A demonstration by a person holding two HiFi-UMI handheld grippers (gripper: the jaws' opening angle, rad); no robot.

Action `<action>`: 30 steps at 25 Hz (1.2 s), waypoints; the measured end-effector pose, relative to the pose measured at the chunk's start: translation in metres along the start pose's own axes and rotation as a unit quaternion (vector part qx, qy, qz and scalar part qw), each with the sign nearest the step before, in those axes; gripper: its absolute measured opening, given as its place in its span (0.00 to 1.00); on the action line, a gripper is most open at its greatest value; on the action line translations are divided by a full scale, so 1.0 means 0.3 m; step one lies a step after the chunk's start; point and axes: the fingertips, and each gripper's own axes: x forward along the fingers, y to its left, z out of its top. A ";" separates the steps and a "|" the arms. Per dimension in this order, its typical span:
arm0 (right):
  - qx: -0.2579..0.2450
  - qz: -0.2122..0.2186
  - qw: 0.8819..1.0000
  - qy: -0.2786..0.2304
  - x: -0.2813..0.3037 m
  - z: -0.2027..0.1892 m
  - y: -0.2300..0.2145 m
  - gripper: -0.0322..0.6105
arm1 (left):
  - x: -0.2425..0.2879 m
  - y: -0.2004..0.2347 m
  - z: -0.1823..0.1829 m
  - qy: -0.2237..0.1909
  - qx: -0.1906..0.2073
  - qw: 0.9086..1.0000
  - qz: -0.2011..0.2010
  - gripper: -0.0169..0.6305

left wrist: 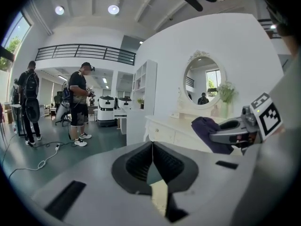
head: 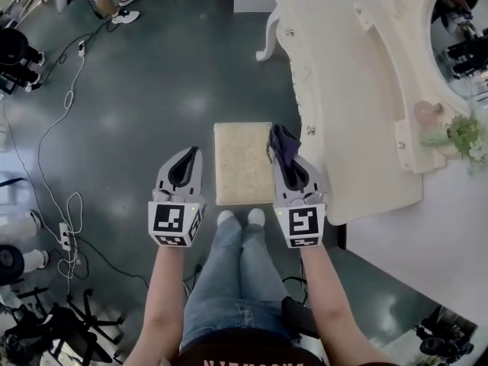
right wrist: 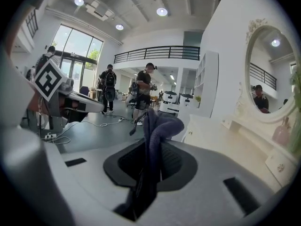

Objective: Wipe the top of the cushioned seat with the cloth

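Note:
A square cushioned seat [head: 242, 163] with a pale yellow top stands on the floor right in front of my feet. My right gripper [head: 284, 145] is shut on a dark purple cloth [head: 282, 142], held in the air above the seat's right edge. In the right gripper view the cloth [right wrist: 155, 135] is pinched between the jaws and bunches up beyond them. My left gripper [head: 185, 163] is shut with nothing in it, held left of the seat. The left gripper view shows its jaws meeting, with the cloth [left wrist: 210, 132] and right gripper [left wrist: 237, 128] at the right.
A cream dressing table [head: 358, 90] with an oval mirror [head: 461, 29] and a flower vase [head: 461, 137] stands close on the right. Cables [head: 57, 128] run over the dark floor at the left. People [left wrist: 80, 102] stand further back in the room.

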 end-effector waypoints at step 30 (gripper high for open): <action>0.094 -0.028 0.984 0.150 0.552 -0.822 -0.141 0.11 | 0.420 0.096 -0.650 0.076 -0.050 0.995 0.027 0.03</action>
